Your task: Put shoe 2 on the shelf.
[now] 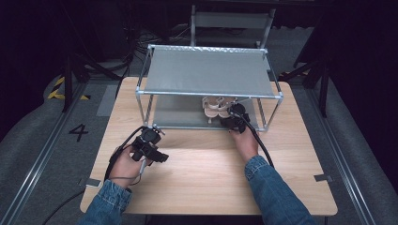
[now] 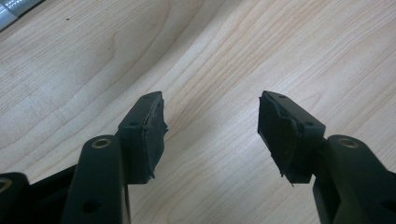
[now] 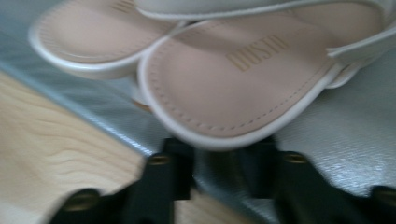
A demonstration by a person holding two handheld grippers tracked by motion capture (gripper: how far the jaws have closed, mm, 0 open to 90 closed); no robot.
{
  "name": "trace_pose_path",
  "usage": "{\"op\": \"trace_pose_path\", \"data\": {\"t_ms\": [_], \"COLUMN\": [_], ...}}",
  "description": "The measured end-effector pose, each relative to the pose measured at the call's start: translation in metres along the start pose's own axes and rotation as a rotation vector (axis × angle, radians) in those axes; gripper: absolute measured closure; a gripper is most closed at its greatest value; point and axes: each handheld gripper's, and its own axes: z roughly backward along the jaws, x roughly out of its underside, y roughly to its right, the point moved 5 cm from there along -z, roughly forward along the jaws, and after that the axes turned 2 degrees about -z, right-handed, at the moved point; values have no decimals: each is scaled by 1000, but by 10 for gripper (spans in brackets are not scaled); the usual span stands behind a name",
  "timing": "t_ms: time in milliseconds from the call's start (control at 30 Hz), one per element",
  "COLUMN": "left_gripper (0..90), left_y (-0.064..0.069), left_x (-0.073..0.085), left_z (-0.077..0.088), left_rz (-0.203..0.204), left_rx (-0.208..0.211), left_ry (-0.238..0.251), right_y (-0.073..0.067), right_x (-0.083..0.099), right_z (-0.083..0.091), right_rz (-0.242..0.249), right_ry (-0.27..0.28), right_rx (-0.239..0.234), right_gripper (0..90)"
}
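Sandals (image 3: 233,79): heels toward your right gripper (image 3: 224,161), long axis running up-frame, jaws spread, gripping nothing. Left gripper (image 2: 212,135), lower left, spread, empty, farther.

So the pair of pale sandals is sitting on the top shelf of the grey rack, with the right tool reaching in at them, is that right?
Not quite. The sandals sit on the lower shelf of the rack, under the top one, as the high view shows. The right tool does reach in at them.
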Motion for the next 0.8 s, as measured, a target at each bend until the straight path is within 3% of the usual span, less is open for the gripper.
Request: {"op": "trace_pose_path", "data": {"t_ms": [133,267,367,400,533,567,800], "left_gripper": [416,415,415,415,414,414,407], "left_y": [1,2,2,2,2,1,-1], "left_x": [-5,-8,-9,-9,-7,-5,0], "left_z": [-1,-2,-3,-3,-3,-3,1], "left_rz": [-7,-17,-16,-17,-16,-7,9], "left_rx": [5,6,5,6,1,2,-17], "left_ry": [2,-1,-3,-3,-8,-7,4], "right_y": [-1,1,0,1,3,5,15], "right_x": [1,1,4,6,17,23,45], "right_z": [14,29,40,45,64,74,107], "right_rz": [-5,43,39,70,104,136,145], "right_ry": [36,70,57,66,42,37,33], "right_rx": [-6,1,-2,-5,-17,-19,-27], "right_gripper": [524,498,489,486,484,486,478]}}
